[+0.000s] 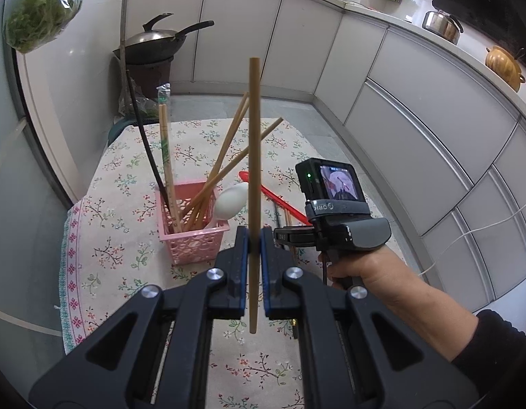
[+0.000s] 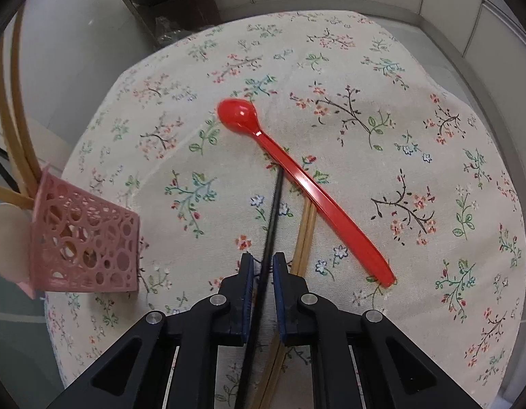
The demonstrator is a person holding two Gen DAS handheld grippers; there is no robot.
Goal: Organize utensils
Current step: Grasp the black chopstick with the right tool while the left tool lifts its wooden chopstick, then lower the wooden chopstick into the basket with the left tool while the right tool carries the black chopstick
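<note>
Here the left gripper [image 1: 254,242] clamps a wooden chopstick [image 1: 254,170] upright just right of the pink basket [image 1: 194,235], while the right gripper [image 2: 263,266], jaws slightly apart around a black chopstick [image 2: 273,218] lying on the worktop, could knock the near red spoon [image 2: 297,173] when closing.

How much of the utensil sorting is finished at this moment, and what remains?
Done: several chopsticks and a white spoon stand in the pink basket. In hand: the left hand-held gripper clamps a wooden chopstick upright; the right hand-held gripper straddles a black chopstick on the tablecloth. Left: the red spoon and a wooden chopstick pair.
</note>
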